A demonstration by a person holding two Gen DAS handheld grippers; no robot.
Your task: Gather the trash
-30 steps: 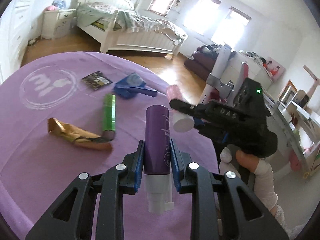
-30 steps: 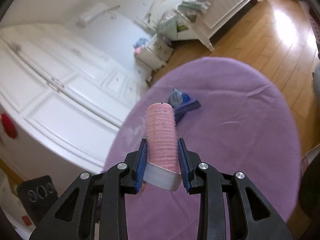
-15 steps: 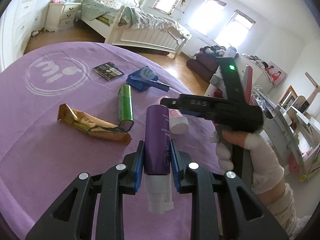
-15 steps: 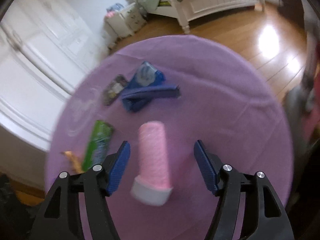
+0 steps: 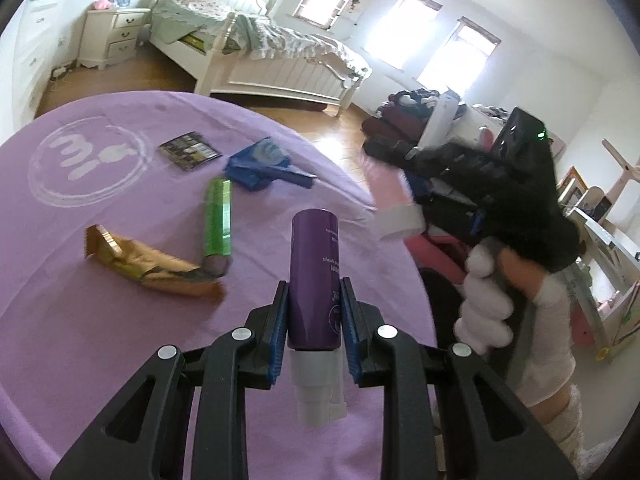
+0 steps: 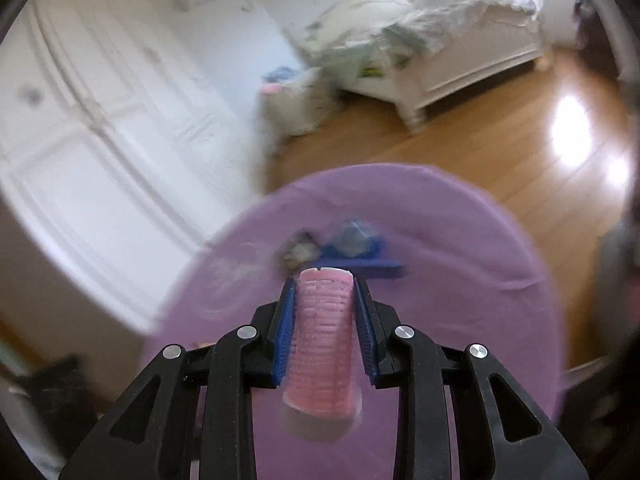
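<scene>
Left tongs (image 5: pixel 313 308) grip purple bottle (image 5: pixel 314 276); right tongs (image 6: pixel 325 316) grip pink roller (image 6: pixel 322 340).

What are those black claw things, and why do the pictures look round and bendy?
Those are two grabbing tools that a person holds, one in each hand. Each carries a wide-eyed camera that bends the picture. One picture looks along the left tool, which squeezes a purple spray bottle. There you also see the gloved right hand. The other picture looks along the right tool, shut on a pink hair roller. On the purple tablecloth lie a gold wrapper, a green wrapper, a crumpled blue packet and a small dark packet.
</scene>
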